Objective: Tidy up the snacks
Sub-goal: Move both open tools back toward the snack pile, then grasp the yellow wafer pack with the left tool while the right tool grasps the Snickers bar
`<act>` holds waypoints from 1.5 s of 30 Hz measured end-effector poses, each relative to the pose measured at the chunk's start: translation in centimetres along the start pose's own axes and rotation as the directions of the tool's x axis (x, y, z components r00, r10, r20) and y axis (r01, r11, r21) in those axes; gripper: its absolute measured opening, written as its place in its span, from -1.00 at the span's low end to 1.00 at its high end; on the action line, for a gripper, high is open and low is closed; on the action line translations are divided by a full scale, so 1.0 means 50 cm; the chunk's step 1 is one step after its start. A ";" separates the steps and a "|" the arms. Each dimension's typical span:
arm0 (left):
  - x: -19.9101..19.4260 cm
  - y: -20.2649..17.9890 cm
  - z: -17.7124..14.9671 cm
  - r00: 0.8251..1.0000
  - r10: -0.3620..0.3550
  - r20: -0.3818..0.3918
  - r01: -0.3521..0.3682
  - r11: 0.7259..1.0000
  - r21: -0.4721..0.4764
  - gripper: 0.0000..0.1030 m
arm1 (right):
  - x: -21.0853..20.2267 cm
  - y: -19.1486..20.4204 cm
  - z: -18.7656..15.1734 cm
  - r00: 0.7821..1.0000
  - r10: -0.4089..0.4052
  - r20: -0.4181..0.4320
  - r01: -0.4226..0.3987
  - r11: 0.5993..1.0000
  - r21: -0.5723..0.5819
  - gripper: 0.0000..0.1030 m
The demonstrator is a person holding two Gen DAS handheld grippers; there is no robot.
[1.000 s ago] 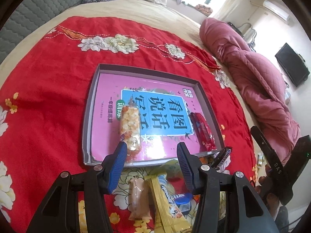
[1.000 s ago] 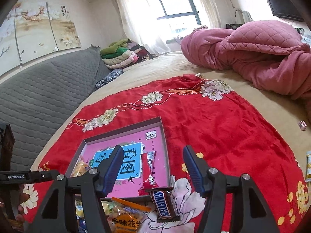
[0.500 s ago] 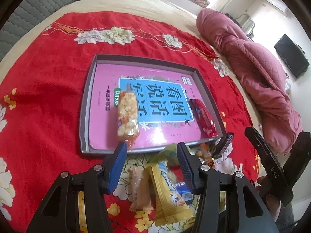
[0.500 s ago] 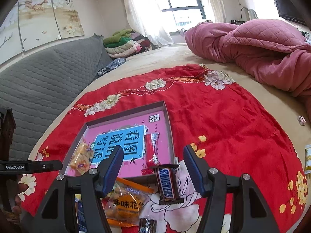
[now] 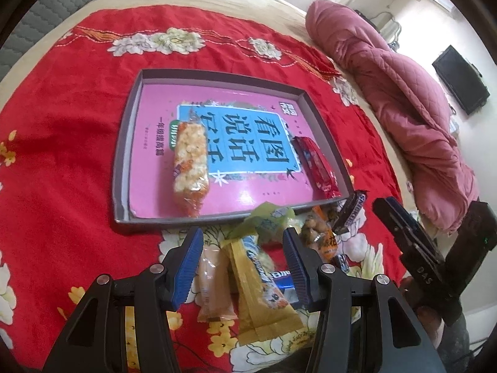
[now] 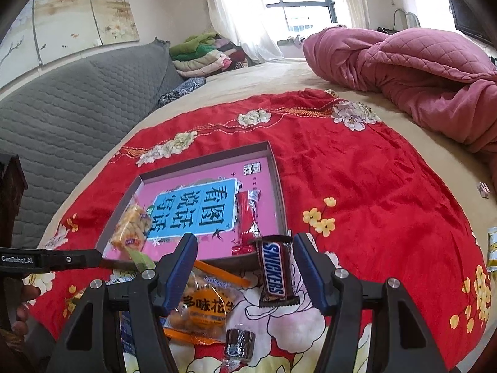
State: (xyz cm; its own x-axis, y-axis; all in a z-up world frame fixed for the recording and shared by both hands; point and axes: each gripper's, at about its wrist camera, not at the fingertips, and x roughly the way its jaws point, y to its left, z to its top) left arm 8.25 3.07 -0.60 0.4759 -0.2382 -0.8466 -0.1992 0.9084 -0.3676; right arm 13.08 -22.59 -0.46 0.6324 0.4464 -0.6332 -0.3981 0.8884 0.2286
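A shallow grey box (image 5: 124, 143) with a pink and blue printed bottom lies on the red cloth; it also shows in the right wrist view (image 6: 278, 186). Inside lie a rice-cracker bar (image 5: 190, 164) and a red candy bar (image 5: 315, 161). My left gripper (image 5: 242, 251) is open over loose snacks in front of the box: a yellow packet (image 5: 264, 295), a tan bar (image 5: 214, 286) and a green packet (image 5: 270, 217). My right gripper (image 6: 245, 264) is open above a Snickers bar (image 6: 275, 272) and an orange peanut packet (image 6: 205, 304).
A red floral cloth (image 6: 372, 186) covers the bed. A pink quilt (image 6: 419, 71) is heaped at the far right. A grey padded headboard (image 6: 77, 102) runs along the left. A small brown candy (image 6: 239, 342) lies near the front. The right gripper shows in the left wrist view (image 5: 413, 242).
Both grippers have drawn back toward me, away from the box. More loose snacks now show between the fingers of each. Both stay open.
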 end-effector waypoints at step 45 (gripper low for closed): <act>0.069 0.020 -0.040 0.992 -0.068 -0.105 0.059 0.995 -0.084 -0.06 | 0.094 -0.042 -0.045 0.989 -0.039 -0.143 0.039 0.999 0.003 0.04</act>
State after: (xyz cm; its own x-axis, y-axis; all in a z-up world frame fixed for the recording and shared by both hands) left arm 7.98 2.49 -4.63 0.3961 -0.3338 -0.8554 -0.2422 0.8606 -0.4480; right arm 15.41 -22.61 -5.57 0.5457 0.3917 -0.7408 -0.3711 0.9056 0.2055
